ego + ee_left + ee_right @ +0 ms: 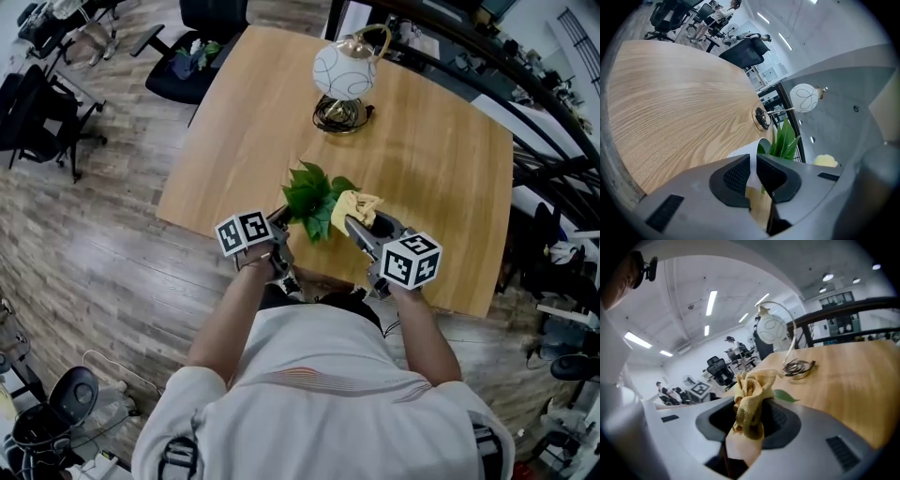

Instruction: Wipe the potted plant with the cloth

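A small potted plant (314, 199) with green leaves stands near the front edge of the wooden table (422, 159). My left gripper (281, 223) comes in from its left. In the left gripper view its jaws (753, 161) are shut on the rim of the white pot (746, 152), with the leaves (785, 139) just beyond. My right gripper (354, 225) sits to the right of the plant, shut on a bunched yellow cloth (361, 203). The cloth (751, 397) sticks up from between the pads, beside one green leaf (785, 396).
A round white lamp (344, 68) with a brass handle stands on a coiled wire base (339, 114) at the table's far side. Black office chairs (187, 52) stand on the wood floor behind and to the left. The table's front edge (234, 230) runs just under both grippers.
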`<state>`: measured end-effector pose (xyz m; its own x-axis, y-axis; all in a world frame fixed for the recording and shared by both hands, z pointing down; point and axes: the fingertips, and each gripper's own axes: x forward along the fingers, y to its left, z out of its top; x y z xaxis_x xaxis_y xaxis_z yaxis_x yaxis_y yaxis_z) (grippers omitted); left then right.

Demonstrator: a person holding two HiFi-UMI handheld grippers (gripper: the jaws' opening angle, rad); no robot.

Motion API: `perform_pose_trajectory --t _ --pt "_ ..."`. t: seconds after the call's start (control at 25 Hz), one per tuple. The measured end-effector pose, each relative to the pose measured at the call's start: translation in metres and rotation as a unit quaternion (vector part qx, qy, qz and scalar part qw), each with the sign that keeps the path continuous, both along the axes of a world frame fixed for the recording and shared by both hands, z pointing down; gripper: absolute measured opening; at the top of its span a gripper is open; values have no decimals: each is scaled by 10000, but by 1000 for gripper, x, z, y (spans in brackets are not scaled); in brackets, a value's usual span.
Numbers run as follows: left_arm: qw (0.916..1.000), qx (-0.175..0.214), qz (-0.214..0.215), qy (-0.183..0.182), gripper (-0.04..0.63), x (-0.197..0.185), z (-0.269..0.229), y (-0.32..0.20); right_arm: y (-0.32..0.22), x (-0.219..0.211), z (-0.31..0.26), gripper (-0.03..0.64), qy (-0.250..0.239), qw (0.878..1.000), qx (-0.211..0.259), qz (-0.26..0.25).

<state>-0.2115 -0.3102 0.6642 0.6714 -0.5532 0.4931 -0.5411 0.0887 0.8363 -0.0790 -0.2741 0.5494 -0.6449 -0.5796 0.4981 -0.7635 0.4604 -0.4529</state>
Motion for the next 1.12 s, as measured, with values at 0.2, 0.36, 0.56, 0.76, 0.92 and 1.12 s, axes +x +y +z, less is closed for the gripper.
perform_pose_trajectory --t 0.2,0.36,0.56,0.76,0.92,1.12 --pt "10000 -25 8 4 45 2 1 -1 22 -68 29 192 -522 9939 -642 -725" --pt "10000 -14 27 12 44 3 2 0 29 -64 60 192 -660 9904 -1095 -517" --pt "10000 -15 21 19 44 2 0 0 35 -12 69 192 -992 9852 -1384 172" --pt "10000 -53 -51 0 44 2 2 0 38 54 92 192 -401 9838 -1491 907" --pt "9999 62 -84 129 46 1 -2 -1 27 69 77 192 -615 9824 -1265 1228" --pt "9981 603 -72 76 137 1 -22 -6 15 69 47 192 -730 9879 -851 1073"
